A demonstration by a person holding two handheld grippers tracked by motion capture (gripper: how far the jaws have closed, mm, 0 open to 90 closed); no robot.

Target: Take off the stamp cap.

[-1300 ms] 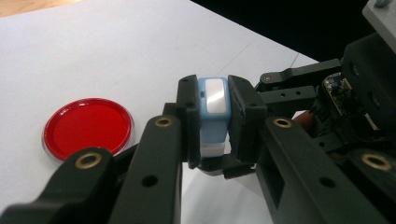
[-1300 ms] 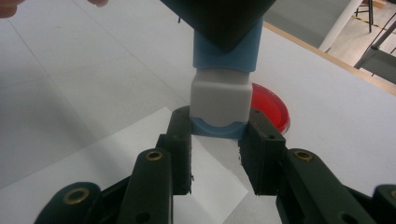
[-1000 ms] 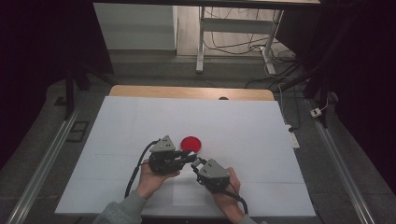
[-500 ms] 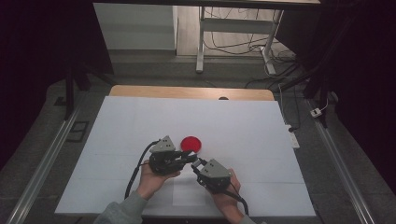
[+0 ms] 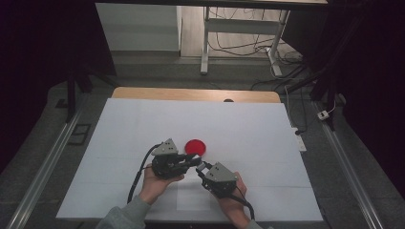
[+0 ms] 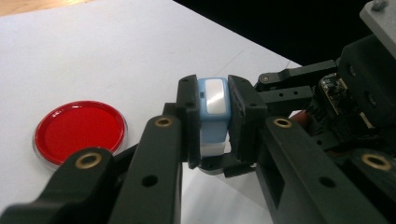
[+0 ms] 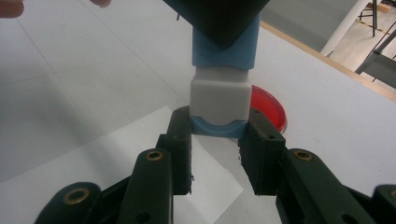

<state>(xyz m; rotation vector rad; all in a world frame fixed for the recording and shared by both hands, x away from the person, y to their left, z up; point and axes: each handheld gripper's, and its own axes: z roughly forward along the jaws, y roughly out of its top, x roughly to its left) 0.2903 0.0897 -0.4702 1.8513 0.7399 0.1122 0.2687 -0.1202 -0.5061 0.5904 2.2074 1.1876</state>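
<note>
A: What is seen at the left, beside the fingers?

B: A flat round red disc with a clear plastic rim [image 6: 79,132] is lain on the white table sheet [image 5: 143,129], just left of the left gripper [image 6: 214,116] in the left gripper view. In the high view the disc [image 5: 195,146] is found just beyond the tips of both grippers.

A: How are the left gripper's jaws set?

B: They are closed on a small light-blue and white plastic block with a glossy white inset on its top [image 6: 213,112]. The blue part is pressed between the two black pads, one on each flank, and the block is held clear of the sheet.

A: And the right gripper [image 7: 217,140]?

B: Its jaws are closed as well. In the right gripper view the block's white section [image 7: 218,100] is seen just above the fingertips, and its blue rounded end is gripped between the two pads. The other end is covered by the dark body of the left gripper.

A: So where is the block?

B: It is held between the two grippers at once, one end in each pair of jaws, near the red disc, which is partly hidden behind the right-hand finger [image 7: 261,154].

A: And the hands?

B: The left hand [image 5: 157,183] and the right hand [image 5: 231,202] are seen close together in the high view.
</note>
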